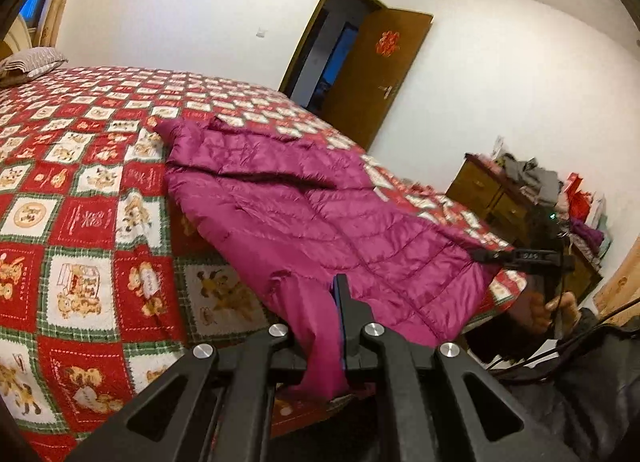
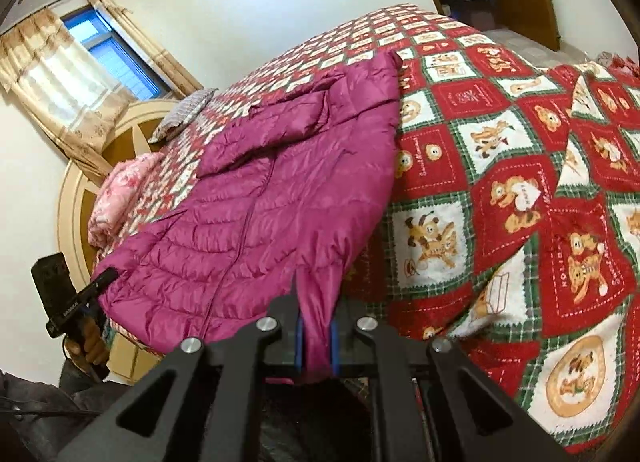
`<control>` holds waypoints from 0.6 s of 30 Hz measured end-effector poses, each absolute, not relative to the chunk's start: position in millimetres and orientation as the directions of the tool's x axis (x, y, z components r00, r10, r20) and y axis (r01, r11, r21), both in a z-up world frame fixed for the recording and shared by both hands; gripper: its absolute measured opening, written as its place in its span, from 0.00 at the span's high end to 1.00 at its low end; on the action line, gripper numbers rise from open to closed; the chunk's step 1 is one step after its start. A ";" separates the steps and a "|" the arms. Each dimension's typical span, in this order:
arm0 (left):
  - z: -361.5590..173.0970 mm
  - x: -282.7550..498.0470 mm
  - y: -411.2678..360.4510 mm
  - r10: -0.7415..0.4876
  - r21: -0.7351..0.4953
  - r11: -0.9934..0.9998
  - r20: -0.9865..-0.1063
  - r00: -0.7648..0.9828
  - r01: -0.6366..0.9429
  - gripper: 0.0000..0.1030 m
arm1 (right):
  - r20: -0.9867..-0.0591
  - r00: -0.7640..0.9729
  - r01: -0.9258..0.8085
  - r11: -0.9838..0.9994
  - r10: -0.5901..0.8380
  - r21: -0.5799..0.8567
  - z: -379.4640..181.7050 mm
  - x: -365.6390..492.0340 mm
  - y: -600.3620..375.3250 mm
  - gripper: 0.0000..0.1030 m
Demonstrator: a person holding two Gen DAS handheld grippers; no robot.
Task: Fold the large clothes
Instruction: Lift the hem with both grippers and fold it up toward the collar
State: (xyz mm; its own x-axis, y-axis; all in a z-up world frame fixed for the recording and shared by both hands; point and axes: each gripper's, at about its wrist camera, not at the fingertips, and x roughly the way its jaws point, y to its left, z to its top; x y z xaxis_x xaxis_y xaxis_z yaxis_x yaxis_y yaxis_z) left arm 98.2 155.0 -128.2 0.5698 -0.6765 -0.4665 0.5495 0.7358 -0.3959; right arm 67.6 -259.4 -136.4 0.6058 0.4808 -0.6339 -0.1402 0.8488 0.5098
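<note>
Room: white walls [image 1: 500,73] and white ceiling with small recessed lights; a brown wooden door [image 1: 372,77] stands open on a dark doorway and carries a red paper ornament.
Window: blue-framed window [image 2: 116,57], flanked by beige patterned curtains [image 2: 52,73].
Bed: broad, covered by a red, white and green checked quilt [image 1: 80,189] printed with cartoon bears and dogs; the quilt drapes over the near edge, with one corner turned back in the right wrist view.
Headboard: rounded, cream and brown headboard [image 2: 80,165] against the window wall.
Jacket: a magenta quilted down jacket [image 1: 304,213] lies spread near the bed's edge, front up with the zipper running along its middle, one sleeve folded across the chest; its hem hangs over the edge.
Dresser: wooden dresser [image 1: 484,189] by the far wall, piled with clothes and bags.
Bedding: a striped pillow [image 2: 184,113] and a folded pink floral blanket [image 2: 116,197] lie at the headboard end.
Left gripper: the left gripper [image 1: 320,326] has its jaws closed narrowly on a hanging fold of the jacket's hem.
Right gripper: the right gripper [image 2: 316,342] pinches another hanging strip of the hem between its blue pads [image 2: 334,346].
</note>
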 end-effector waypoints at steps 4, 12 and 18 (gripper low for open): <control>-123.1 92.0 156.0 -0.687 -0.375 0.724 -0.465 0.558 0.579 0.93 | -0.620 0.619 -0.134 0.842 0.483 0.522 -128.5 62.2 -266.7 0.88; -112.8 97.1 165.1 -0.710 -0.379 0.701 -0.448 0.543 0.604 0.93 | -0.587 0.651 -0.110 0.825 0.482 0.555 -115.7 63.1 -284.8 0.88; -105.8 112.9 173.9 -0.719 -0.432 0.695 -0.412 0.560 0.575 0.93 | -0.573 0.657 -0.094 0.807 0.491 0.583 -111.4 74.4 -288.7 0.88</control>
State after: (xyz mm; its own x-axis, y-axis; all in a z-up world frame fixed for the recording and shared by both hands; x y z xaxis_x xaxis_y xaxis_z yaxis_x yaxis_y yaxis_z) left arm 112.9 173.9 -105.8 0.5603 -0.7186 -0.4120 0.5746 0.6955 -0.4315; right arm 74.4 -288.7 -111.4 0.6567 0.4907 -0.5727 -0.0943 0.8068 0.5832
